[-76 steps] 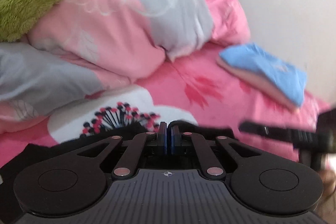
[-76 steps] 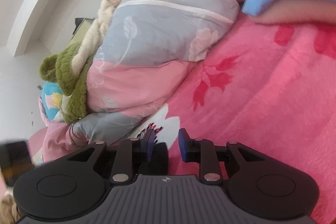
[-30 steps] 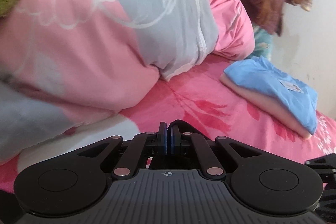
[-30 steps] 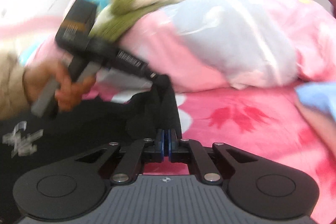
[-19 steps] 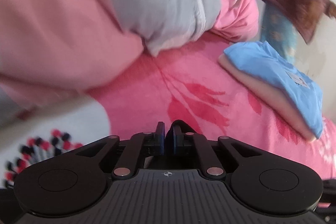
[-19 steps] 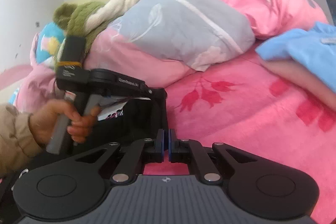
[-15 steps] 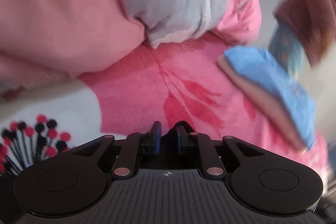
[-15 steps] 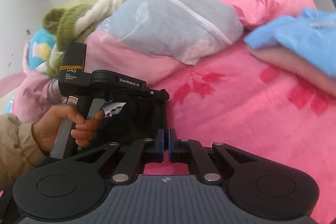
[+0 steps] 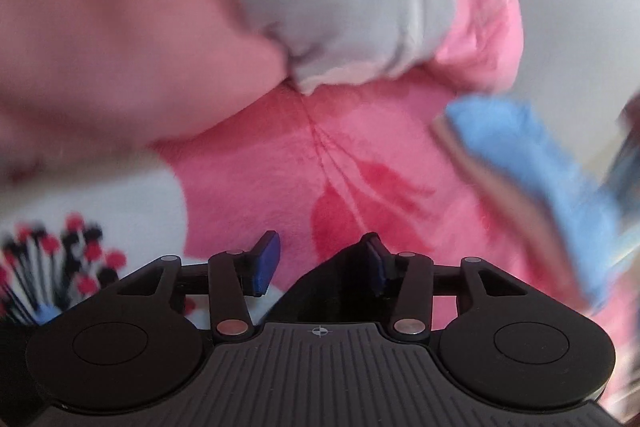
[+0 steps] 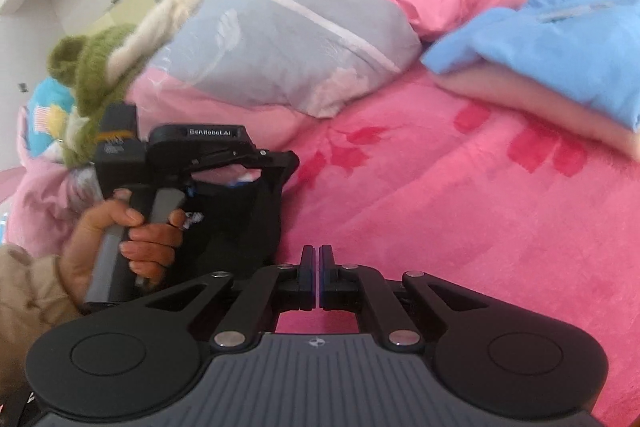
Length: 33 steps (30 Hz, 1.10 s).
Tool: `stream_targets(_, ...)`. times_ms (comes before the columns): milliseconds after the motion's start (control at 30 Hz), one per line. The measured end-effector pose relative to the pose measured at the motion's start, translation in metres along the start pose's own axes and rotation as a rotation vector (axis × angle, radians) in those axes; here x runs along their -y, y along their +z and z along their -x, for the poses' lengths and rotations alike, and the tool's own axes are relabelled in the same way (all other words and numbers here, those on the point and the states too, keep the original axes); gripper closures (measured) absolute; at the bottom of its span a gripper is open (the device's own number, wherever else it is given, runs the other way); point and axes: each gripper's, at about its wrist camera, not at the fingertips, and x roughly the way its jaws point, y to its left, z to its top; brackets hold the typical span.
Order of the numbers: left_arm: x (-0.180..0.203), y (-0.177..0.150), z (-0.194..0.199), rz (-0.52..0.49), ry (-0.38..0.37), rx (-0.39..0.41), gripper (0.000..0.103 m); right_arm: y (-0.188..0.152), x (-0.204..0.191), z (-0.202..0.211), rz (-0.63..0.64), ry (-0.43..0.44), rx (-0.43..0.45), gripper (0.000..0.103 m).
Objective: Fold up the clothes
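A black garment (image 10: 240, 227) lies on the pink blanket (image 10: 440, 207) at the left, and its edge runs up to my right gripper (image 10: 316, 255), which is shut on it. My left gripper (image 9: 320, 259) stands open; a fold of the black garment (image 9: 332, 287) rests loose against its right finger. In the right wrist view the left gripper (image 10: 276, 167) hovers over the black cloth, held by a hand (image 10: 132, 239). A folded stack with a blue garment (image 10: 560, 47) on top sits to the right, also blurred in the left wrist view (image 9: 520, 155).
A bulky pink and grey duvet (image 10: 300, 55) is piled at the back of the bed, close ahead of the left gripper (image 9: 320, 7). A green plush (image 10: 96, 67) and a cream knit lie on it. A white patch with a red-black print (image 9: 60, 247) marks the blanket.
My left gripper has opened and let go of the black garment. Both grippers carried the cloth toward the duvet. The right gripper stays shut.
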Motion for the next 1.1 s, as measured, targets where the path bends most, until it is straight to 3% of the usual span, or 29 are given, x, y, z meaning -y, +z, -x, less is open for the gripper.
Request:
stream_targets(100, 0.042, 0.003, -0.003, -0.234, 0.155, -0.012, 0.043, -0.001, 0.006, -0.006, -0.029, 0.011, -0.029, 0.101)
stream_targets(167, 0.056, 0.004, 0.000, -0.270, 0.148, -0.022, 0.034, -0.001, 0.011, -0.008, -0.055, 0.029, -0.034, 0.101)
stream_targets(333, 0.077, 0.008, 0.006, -0.312, 0.185, -0.057, 0.032, -0.003, 0.021, -0.008, -0.109, 0.067, -0.037, 0.101)
stream_targets(467, 0.070, 0.012, 0.028, -0.263, 0.180, -0.055, 0.032, -0.003, 0.032, -0.008, -0.160, 0.108, -0.037, 0.102)
stream_targets(600, 0.029, 0.013, 0.077, -0.152, 0.181, 0.040, 0.032, -0.002, 0.043, -0.007, -0.221, 0.159, -0.036, 0.102)
stream_targets(833, -0.054, -0.039, 0.112, -0.035, 0.308, 0.193, 0.034, 0.000, 0.031, -0.010, -0.233, 0.150, -0.064, 0.100)
stream_targets(933, -0.069, -0.060, 0.110, -0.046, 0.361, 0.248, 0.035, 0.002, 0.019, -0.012, -0.235, 0.142, -0.085, 0.087)
stream_targets(1000, -0.074, -0.069, 0.108, -0.049, 0.379, 0.282, 0.035, 0.002, 0.010, -0.014, -0.236, 0.136, -0.100, 0.066)
stream_targets(1100, -0.080, -0.079, 0.102, -0.022, 0.376, 0.308, 0.036, 0.003, -0.002, -0.016, -0.238, 0.128, -0.121, 0.062)
